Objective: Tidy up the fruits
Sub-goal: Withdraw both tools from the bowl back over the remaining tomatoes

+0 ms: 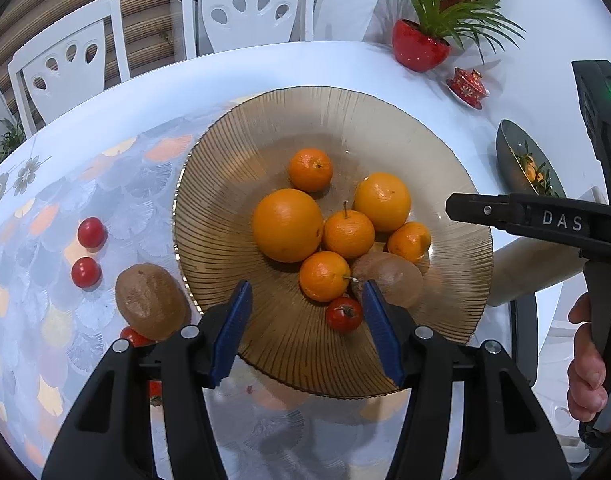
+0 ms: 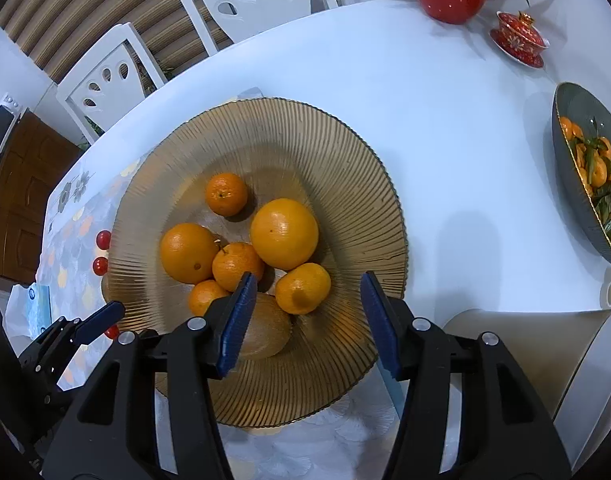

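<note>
- Fruits: oranges (image 1: pixel 287 225), small citrus and one kiwi (image 1: pixel 389 278) heaped in ribbed amber bowl (image 1: pixel 225 152) on bench (image 2: pixel 445 120); a cherry tomato (image 1: pixel 344 314) lying on bowl's near slope.
- Outside bowl, on patterned mat: second kiwi (image 1: pixel 151 301) just beside rim, two tomatoes (image 1: pixel 91 233) further left.
- Left gripper (image 1: pixel 307 328): fingers apart, empty, hovering over near rim.
- Right gripper (image 2: pixel 305 322): fingers apart, empty, above bowl's near side.
- Risk: round fruit likely to roll if nudged; tomato skin liable to split under hard squeeze.
- Risk: grippers close together, collision possible.
</note>
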Action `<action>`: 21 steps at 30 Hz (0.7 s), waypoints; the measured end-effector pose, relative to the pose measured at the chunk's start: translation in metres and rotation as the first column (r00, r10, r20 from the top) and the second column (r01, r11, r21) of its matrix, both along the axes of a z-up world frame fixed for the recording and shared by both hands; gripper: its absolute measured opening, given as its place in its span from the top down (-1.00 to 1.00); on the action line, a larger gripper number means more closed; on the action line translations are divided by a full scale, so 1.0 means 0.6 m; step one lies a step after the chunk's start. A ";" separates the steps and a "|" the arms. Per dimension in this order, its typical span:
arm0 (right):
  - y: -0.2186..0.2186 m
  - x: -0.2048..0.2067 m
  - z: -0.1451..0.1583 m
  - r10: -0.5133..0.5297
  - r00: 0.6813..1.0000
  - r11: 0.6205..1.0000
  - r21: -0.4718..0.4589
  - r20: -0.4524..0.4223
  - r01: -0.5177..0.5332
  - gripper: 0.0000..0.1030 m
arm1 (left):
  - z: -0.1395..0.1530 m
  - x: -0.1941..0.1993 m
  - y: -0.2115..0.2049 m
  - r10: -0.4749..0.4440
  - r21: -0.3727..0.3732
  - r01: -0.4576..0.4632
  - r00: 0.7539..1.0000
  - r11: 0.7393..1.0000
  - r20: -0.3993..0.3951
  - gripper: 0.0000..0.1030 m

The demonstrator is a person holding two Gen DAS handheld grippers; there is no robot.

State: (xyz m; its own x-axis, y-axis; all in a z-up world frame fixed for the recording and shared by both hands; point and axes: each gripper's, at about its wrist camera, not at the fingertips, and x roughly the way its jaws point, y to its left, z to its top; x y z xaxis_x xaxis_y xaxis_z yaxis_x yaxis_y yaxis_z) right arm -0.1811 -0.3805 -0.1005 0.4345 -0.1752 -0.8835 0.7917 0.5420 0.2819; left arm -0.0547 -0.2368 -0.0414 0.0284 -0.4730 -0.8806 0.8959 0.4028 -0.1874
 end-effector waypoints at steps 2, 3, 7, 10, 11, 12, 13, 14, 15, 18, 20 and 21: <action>0.003 0.002 -0.001 0.002 1.000 1.000 0.000 -0.001 -0.002 -0.08 | 0.000 0.003 0.004 0.004 -0.002 -0.004 1.000 1.000 -0.002 -0.09; 0.005 0.003 -0.001 0.002 1.000 1.000 0.001 -0.002 -0.002 -0.08 | 0.000 0.004 0.006 0.005 -0.002 -0.005 1.000 1.000 -0.002 -0.09; 0.011 0.005 -0.002 -0.003 1.000 1.000 0.007 -0.001 0.003 -0.08 | 0.001 0.011 0.017 0.014 -0.003 -0.014 1.000 1.000 -0.008 -0.09; 0.015 0.008 0.000 -0.002 1.000 1.000 0.002 -0.001 0.002 -0.08 | 0.005 0.017 0.024 0.021 -0.011 -0.021 1.000 1.000 -0.012 -0.09; 0.018 0.010 0.001 0.001 1.000 1.000 -0.002 -0.001 -0.001 -0.08 | 0.006 0.019 0.026 0.022 -0.013 -0.023 1.000 1.000 -0.010 -0.09; 0.021 0.012 0.002 0.002 1.000 1.000 -0.005 -0.002 -0.002 -0.09 | 0.007 0.020 0.029 0.024 -0.015 -0.024 1.000 1.000 -0.009 -0.09; 0.024 0.015 0.003 0.005 1.000 1.000 -0.007 -0.002 -0.005 -0.09 | 0.008 0.022 0.031 0.025 -0.016 -0.025 1.000 1.000 -0.009 -0.09; 0.026 0.017 0.003 0.007 1.000 1.000 -0.007 -0.001 -0.007 -0.09 | 0.009 0.024 0.035 0.027 -0.018 -0.027 1.000 0.999 -0.006 -0.09; 0.028 0.019 0.004 0.009 1.000 1.000 -0.007 -0.001 -0.009 -0.09 | 0.010 0.026 0.038 0.029 -0.018 -0.030 1.000 0.999 -0.004 -0.09; 0.039 0.029 0.004 0.016 1.000 1.000 -0.008 -0.002 -0.016 -0.09 | 0.009 0.032 0.047 0.038 -0.019 -0.038 0.999 0.999 -0.005 -0.09; 0.045 0.035 0.005 0.025 1.000 1.000 -0.010 -0.004 -0.025 -0.10 | 0.009 0.038 0.055 0.046 -0.019 -0.046 0.999 0.999 -0.007 -0.09; 0.049 0.040 0.006 0.029 1.000 0.999 -0.013 -0.006 -0.029 -0.13 | 0.009 0.041 0.059 0.050 -0.020 -0.050 0.999 0.999 -0.008 -0.09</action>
State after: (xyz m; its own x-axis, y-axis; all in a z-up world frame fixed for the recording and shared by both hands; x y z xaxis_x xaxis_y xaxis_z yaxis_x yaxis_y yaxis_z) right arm -0.1574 -0.3512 -0.0967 0.4348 -0.1739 -0.8836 0.7768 0.5687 0.2704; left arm -0.0298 -0.2016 -0.0361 0.0458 -0.4889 -0.8711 0.8730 0.4434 -0.2030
